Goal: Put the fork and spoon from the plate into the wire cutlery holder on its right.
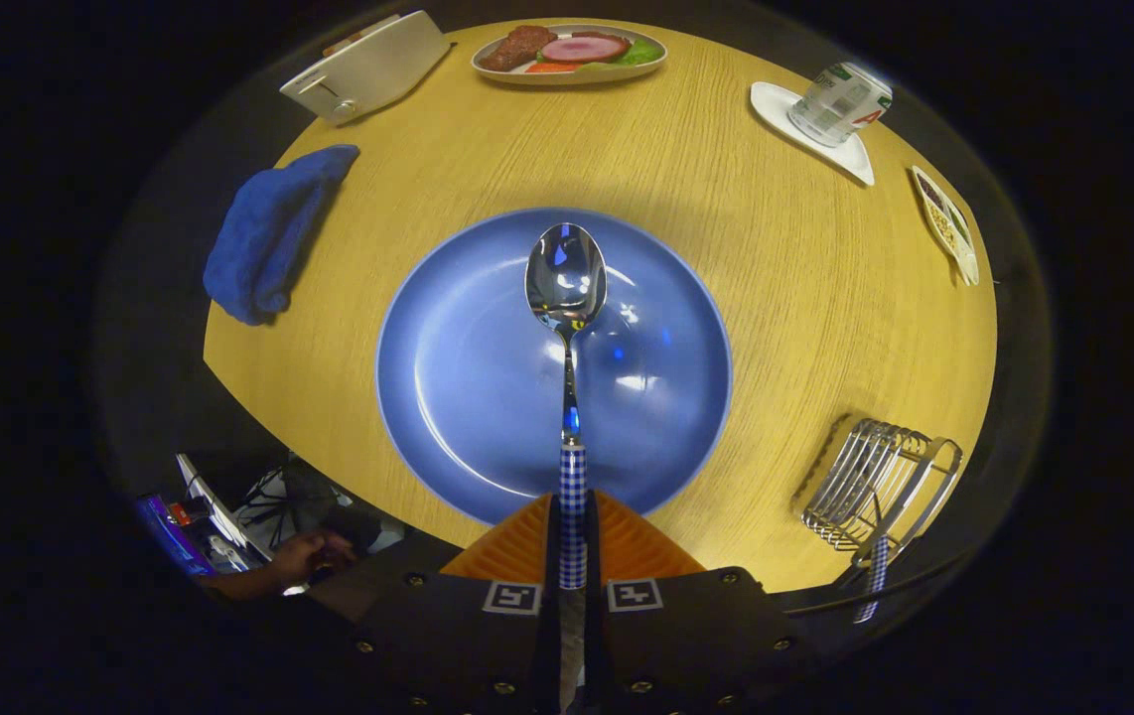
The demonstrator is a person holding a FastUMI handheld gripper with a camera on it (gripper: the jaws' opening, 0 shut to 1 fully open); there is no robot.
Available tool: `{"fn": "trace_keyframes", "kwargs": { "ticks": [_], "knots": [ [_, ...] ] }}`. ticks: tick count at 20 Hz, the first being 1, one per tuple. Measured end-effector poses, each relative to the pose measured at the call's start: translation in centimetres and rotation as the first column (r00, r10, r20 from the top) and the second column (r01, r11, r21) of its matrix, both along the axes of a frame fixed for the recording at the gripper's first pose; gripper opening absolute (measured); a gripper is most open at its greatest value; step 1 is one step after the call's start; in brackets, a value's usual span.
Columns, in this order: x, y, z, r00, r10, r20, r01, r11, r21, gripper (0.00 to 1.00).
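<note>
Spoon in hand, fork apparently stowed.
The gripper [572, 541] clamps the spoon [567, 298] over the plate [448, 357]; a checked handle already sits in the wire holder [880, 482] to the plate's right.

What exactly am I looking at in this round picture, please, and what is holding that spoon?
The camera rides on a hand-held two-finger gripper and looks forward along its fingers, hence the bulging fisheye look. No robot arm: a person carries the tool. The fingers are shut on the checked handle of a spoon, which is held above a blue plate on a round wooden table. To the plate's right stands the wire cutlery holder, with another checked handle hanging out of it, probably the fork. Farther off lie a blue cloth, a toaster, a plate of food, a can on a white coaster, and a small dish.
</note>
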State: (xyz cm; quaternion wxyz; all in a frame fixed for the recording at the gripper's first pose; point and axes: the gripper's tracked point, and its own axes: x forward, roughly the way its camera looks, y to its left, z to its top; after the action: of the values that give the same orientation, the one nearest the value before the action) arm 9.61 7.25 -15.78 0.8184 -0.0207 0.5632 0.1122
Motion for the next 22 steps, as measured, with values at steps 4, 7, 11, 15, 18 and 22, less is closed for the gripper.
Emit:
{"fn": "trace_keyframes", "kwargs": {
  "ticks": [4,7,11,15,18,22],
  "knots": [
    [-2.8,-2.0,2.4,0.998,0.062,-0.016,-0.063,0.998,-0.012,0.1],
    [-5.6,-5.1,4.3,0.992,0.118,-0.038,-0.12,0.991,-0.063,0.1],
    [-8.8,-9.1,6.3,0.987,0.137,-0.089,-0.146,0.985,-0.094,0.1],
    [-10.6,-12.1,7.4,0.986,0.119,-0.12,-0.13,0.987,-0.092,0.1],
    [-12.5,-14.8,7.8,0.979,0.108,-0.172,-0.126,0.987,-0.099,0.1],
    [-13.9,-19.5,7.7,0.952,0.099,-0.29,-0.145,0.979,-0.14,0.1]
  ]
}}
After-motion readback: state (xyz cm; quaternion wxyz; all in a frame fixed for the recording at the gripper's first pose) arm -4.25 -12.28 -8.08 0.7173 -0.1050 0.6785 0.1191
